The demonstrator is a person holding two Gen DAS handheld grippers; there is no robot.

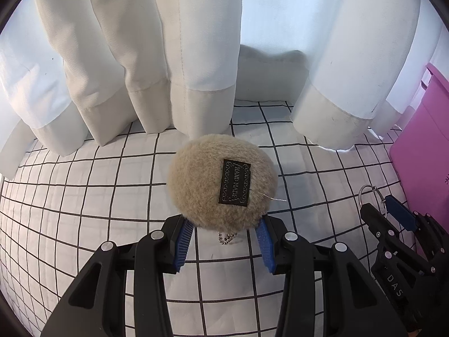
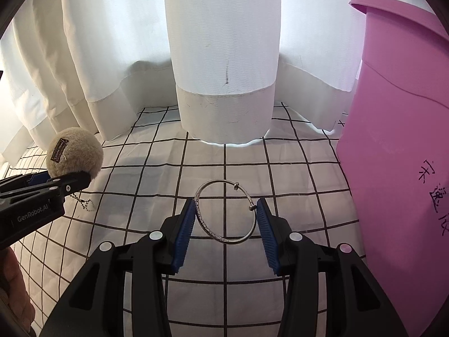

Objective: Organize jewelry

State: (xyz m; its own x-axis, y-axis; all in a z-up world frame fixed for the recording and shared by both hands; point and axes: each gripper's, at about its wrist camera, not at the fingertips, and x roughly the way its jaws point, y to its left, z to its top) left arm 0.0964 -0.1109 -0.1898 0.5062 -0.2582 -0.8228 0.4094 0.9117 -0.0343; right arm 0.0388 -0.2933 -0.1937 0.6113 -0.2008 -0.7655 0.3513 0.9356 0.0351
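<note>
- Step in hand, as we judge it: both pieces are gripped and ready to carry to storage.
- We hold a bangle point(image 2: 226, 213) in the right tool point(image 2: 226, 219), pads pressing its sides, clear above the cloth point(image 2: 140, 154).
- We hold a pompom point(image 1: 223, 181) in the left tool point(image 1: 226, 238), clamped at its near edge; its ball chain point(image 1: 226, 236) dangles below.
- Next move, as we judge it: carry the bangle to the bin point(image 2: 393, 140) at right, then release. Keep the grip light; the ring may slip or rotate.
- Materials: the bangle is thin silvery metal, round, with two small beads. The pompom is beige, fluffy, with a dark woven label point(image 1: 234, 182). The cloth is white with a black grid.
</note>
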